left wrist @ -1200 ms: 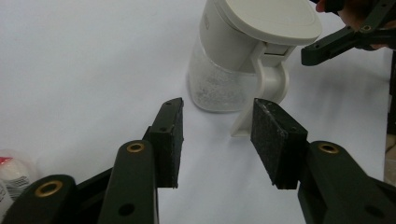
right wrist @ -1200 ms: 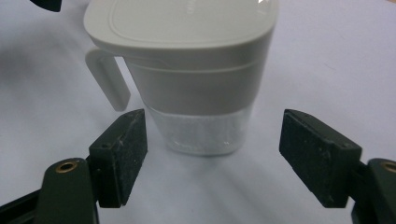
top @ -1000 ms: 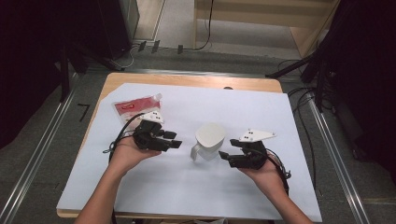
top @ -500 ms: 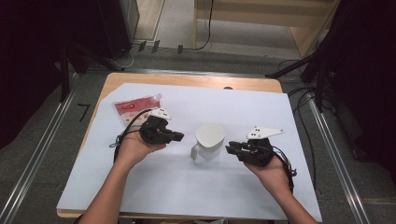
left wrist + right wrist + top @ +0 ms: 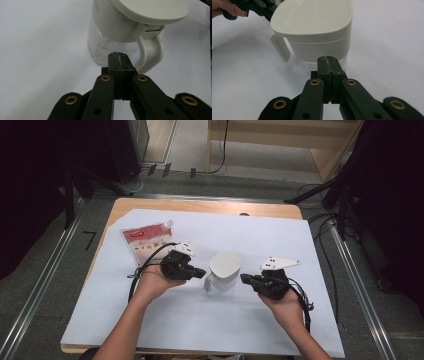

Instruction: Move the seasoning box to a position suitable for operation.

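The white lidded jug (image 5: 223, 271) stands upright on the pale sheet (image 5: 320, 250) that covers the table, directly between the two grippers. Its clear lower body and handle (image 5: 150, 53) show in the left gripper view, where the handle hangs on the side of the jug nearest those jaws, a little to the right of their tips. In the high view the handle points toward the person and slightly to their left.

From the left gripper (image 5: 199, 271) the jug lies straight ahead, just beyond the tips, which sit near the handle and glass without clearly touching. From the right gripper (image 5: 244, 278) the jug is also straight ahead, its smooth handle-free wall just beside the tips (image 5: 328, 60). The left gripper looks the nearer of the two.

Both pairs of jaws are pressed together with nothing between them; the right pair has only just finished closing, and so did the left a touch sooner.

Both hands (image 5: 155, 282) come in low and roughly level, forearms angled inward, each gripper aimed sideways at the jug. The right hand (image 5: 282, 302) mirrors the left. A red pouch (image 5: 146, 240) lies behind the left gripper, well apart from the jug.
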`<state>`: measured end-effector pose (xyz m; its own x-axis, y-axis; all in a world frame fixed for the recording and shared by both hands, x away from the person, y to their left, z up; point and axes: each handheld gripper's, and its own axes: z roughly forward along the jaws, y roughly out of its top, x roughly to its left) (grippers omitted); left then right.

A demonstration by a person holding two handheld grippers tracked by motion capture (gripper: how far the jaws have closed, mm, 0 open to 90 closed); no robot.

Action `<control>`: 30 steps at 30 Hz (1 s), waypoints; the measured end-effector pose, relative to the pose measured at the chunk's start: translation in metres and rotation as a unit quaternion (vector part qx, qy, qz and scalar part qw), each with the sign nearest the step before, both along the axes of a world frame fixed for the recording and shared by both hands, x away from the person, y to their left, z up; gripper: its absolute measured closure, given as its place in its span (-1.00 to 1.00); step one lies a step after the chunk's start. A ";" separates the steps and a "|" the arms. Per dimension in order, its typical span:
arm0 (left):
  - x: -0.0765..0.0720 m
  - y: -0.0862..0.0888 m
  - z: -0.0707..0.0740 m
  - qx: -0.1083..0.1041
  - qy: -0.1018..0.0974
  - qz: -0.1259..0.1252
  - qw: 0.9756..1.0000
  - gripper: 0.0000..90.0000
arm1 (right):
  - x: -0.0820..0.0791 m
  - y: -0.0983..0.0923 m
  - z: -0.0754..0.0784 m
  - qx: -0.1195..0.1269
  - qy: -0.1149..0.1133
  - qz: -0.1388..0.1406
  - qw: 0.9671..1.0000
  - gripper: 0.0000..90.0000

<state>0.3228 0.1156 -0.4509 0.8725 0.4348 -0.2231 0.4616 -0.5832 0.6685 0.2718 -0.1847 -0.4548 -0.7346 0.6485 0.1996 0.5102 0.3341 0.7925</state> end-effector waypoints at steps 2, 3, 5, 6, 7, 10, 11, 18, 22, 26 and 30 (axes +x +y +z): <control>0.000 -0.001 0.000 -0.001 -0.002 -0.001 1.000 1.00 | 0.000 0.002 0.000 -0.001 0.001 0.002 1.000 1.00; 0.000 -0.001 0.001 -0.005 0.002 -0.002 1.000 1.00 | -0.001 0.003 -0.001 0.000 0.003 0.003 1.000 1.00; 0.000 -0.001 0.000 -0.009 0.003 -0.004 1.000 1.00 | 0.000 0.004 -0.001 0.001 0.004 0.005 1.000 1.00; 0.000 -0.002 0.000 -0.006 0.003 -0.005 1.000 1.00 | 0.000 0.005 -0.001 0.000 0.003 0.005 1.000 1.00; -0.001 -0.003 0.000 -0.006 0.005 -0.004 1.000 1.00 | 0.000 0.007 -0.002 0.002 0.006 0.006 1.000 1.00; -0.002 -0.003 0.000 -0.009 0.006 -0.011 1.000 1.00 | 0.000 0.008 -0.002 0.001 0.004 0.007 1.000 1.00; -0.003 -0.004 0.001 -0.010 0.007 -0.012 1.000 1.00 | 0.000 0.009 -0.002 0.000 0.004 0.006 1.000 1.00; -0.006 -0.006 0.002 -0.004 0.005 -0.004 1.000 1.00 | 0.002 0.012 -0.004 0.001 0.005 0.001 1.000 1.00; -0.009 -0.008 -0.001 -0.010 0.017 -0.011 1.000 1.00 | 0.003 0.012 -0.005 -0.004 0.002 -0.001 1.000 1.00; -0.013 -0.012 -0.002 -0.009 0.015 -0.012 1.000 1.00 | 0.005 0.011 -0.006 0.000 0.003 -0.006 1.000 1.00; -0.015 -0.016 -0.001 -0.008 0.015 -0.018 1.000 1.00 | 0.007 0.010 -0.007 0.002 0.003 -0.009 1.000 1.00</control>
